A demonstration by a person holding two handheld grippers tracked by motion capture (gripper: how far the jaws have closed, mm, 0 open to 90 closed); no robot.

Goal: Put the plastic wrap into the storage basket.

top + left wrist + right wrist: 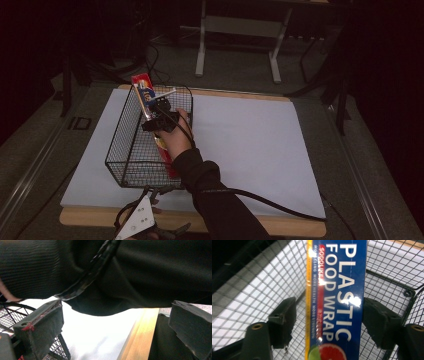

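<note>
While the right gripper (325, 322) sits mid-frame with its jaws spread either side of the wrap box (337, 300), one pad touches the box and the other stands clear, so nothing is clamped. The box leans in the basket (131, 150), left of centre in the high view, perhaps just released. The left gripper (115, 330) hangs open at the table edge (140, 335), lower frame; its view shows mostly the sleeve (150, 272), while the right gripper view reads the label.

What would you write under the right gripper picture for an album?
Open gripper straddling a blue plastic food wrap box inside a black wire basket.
</note>
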